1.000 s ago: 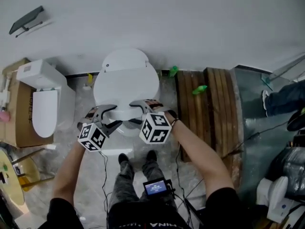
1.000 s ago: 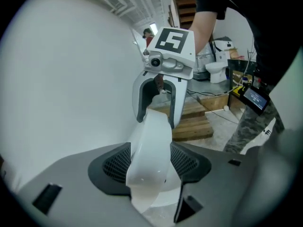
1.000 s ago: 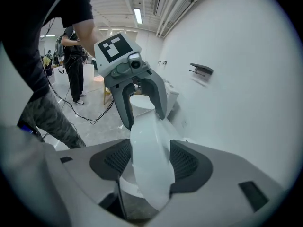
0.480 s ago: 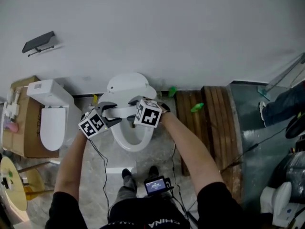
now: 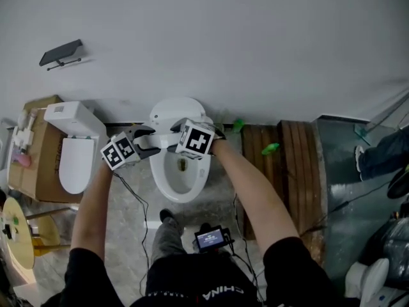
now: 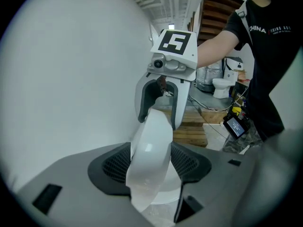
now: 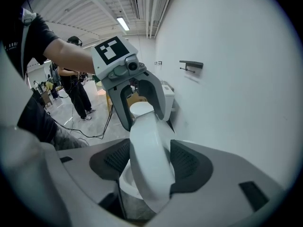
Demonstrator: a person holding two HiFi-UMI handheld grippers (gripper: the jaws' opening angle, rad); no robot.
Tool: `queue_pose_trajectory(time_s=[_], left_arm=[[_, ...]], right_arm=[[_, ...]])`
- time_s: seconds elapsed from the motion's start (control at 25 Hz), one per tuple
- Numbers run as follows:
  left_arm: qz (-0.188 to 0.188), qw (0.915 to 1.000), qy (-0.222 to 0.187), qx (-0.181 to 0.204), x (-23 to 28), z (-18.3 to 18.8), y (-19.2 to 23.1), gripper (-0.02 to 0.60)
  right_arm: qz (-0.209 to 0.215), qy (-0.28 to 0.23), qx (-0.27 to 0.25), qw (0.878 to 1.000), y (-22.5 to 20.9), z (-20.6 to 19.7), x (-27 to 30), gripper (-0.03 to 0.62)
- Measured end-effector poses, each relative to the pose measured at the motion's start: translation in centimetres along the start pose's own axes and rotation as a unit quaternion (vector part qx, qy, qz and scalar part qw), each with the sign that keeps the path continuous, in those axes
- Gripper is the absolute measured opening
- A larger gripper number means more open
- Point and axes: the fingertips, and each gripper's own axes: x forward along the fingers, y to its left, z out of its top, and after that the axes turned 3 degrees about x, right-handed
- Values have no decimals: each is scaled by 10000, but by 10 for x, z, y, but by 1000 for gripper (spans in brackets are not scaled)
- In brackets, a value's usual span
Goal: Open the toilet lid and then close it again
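Left tongs (image 6: 151,156) and right tongs (image 7: 150,160) are each clamped on the rim of the white plastic toilet lid (image 6: 151,129), one per side. I'd guess that's so it swings evenly without twisting. The lid's tipped up mid-frame in the head view, over the exposed white ceramic bowl (image 5: 184,192), near the plain white wall (image 5: 223,43) behind.

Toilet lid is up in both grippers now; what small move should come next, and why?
Probably tip the lid a little further back towards the wall. Both the left gripper and right gripper clamp its edge between their fingers, the bowl is uncovered, yet the lid looks short of a resting lean.
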Motion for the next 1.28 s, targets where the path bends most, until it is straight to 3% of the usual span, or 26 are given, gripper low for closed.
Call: queue_pose_trajectory(time_s=[0.2,0.52,0.84,1.08,1.28], left_arm=[[-174,9990,-399,-21,-8,9,30,265],[-610,9929,-1013,-142,-18,31,103,258],[-873,9854,-1359,-538,-18,48,173,256],[-956,9810,-1505,-764,-13,54,207,256],[-780,9786,-1615,-1009,-9,58,239,256]], right_arm=[[47,-57,85,9999,-33,16,-5,270],[283,35,667,9974,-101,49,-16,272],[-172,-181,1130,9933,-168,74,-26,275],[-195,-422,1214,9915,-201,84,-28,279],[-128,-585,1201,9910,-233,93,-30,279]])
